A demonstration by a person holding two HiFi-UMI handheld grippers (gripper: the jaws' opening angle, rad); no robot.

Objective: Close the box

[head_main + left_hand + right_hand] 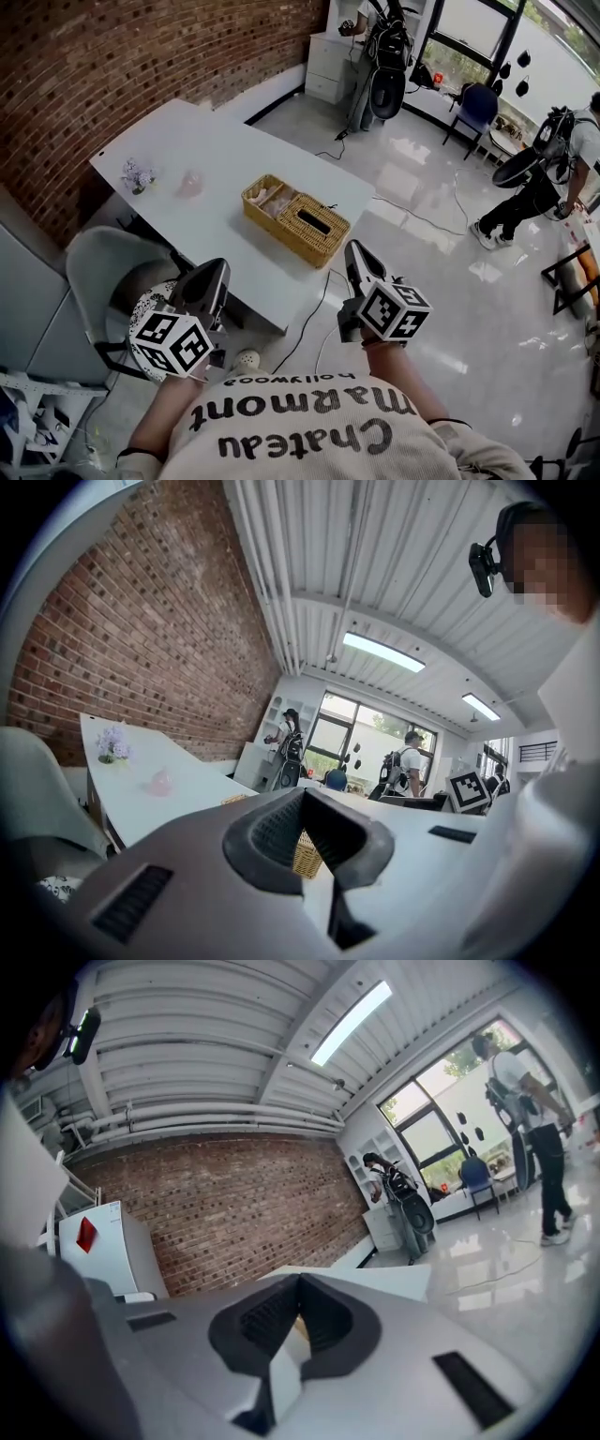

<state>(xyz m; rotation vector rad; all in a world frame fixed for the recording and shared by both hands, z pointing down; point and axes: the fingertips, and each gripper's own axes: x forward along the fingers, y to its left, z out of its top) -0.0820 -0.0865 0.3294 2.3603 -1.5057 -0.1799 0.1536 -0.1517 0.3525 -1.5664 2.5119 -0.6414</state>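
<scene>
Shirt (309, 441) reading "Chateau Marmont hollywood", wicker box (295, 220) on table (216, 155)

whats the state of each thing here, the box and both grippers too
wicker box: partly open, lid covers one end only
left gripper: shut, empty, short of the table
right gripper: shut, empty, short of the table
small flower pot: upright

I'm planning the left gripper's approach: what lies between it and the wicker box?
In the head view, only bare white table lies between the left gripper and the wicker box; nothing stands in that stretch.
</scene>
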